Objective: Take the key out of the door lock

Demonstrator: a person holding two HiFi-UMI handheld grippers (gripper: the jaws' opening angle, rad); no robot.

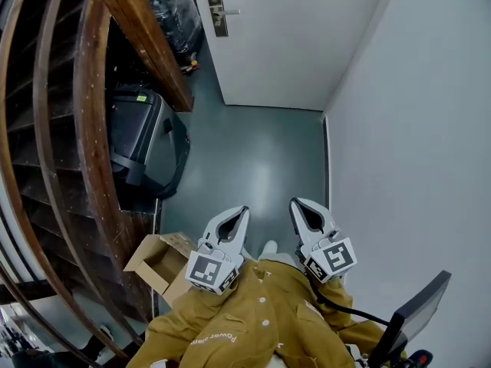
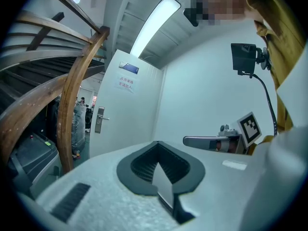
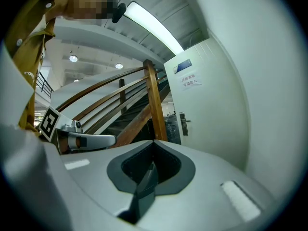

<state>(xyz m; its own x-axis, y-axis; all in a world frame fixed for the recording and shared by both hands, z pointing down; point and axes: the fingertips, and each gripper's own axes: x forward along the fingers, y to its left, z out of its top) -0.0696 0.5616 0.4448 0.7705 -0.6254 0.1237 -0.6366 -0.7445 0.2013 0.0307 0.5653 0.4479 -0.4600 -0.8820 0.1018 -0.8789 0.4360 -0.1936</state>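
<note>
A white door (image 1: pixel 299 37) stands ahead of me at the far end of a dark grey floor (image 1: pixel 253 167). A curved wooden staircase (image 1: pixel 92 129) runs down my left side and a plain wall (image 1: pixel 414 129) down my right. Beside the stairs sit a black machine (image 1: pixel 146 140) and, nearer my feet, an open cardboard box (image 1: pixel 157 261).

The left gripper (image 1: pixel 244 209) and the right gripper (image 1: pixel 294 203) are side by side in front of my jacket. Both have their jaws closed together with nothing between them, and both point roughly level at the door.

The lock plate (image 1: pixel 217 12) is what the next move turns on. It is well apart from both grippers, across the whole stretch of floor and off to their left, near the door's staircase-side edge. The plate's long axis is upright, and the handle (image 1: pixel 230 11) sticks out level towards the door's middle. My left gripper is on the nearer side, though I judge I must walk closer before either can reach.

I can't make out the key in any view; it is too small at this range. Only the head view shows the floor I have to cross. Only the gripper views show the door's upper part, with a paper notice (image 2: pixel 126 83) and a blue sign (image 2: pixel 129 68) above the lock
</note>
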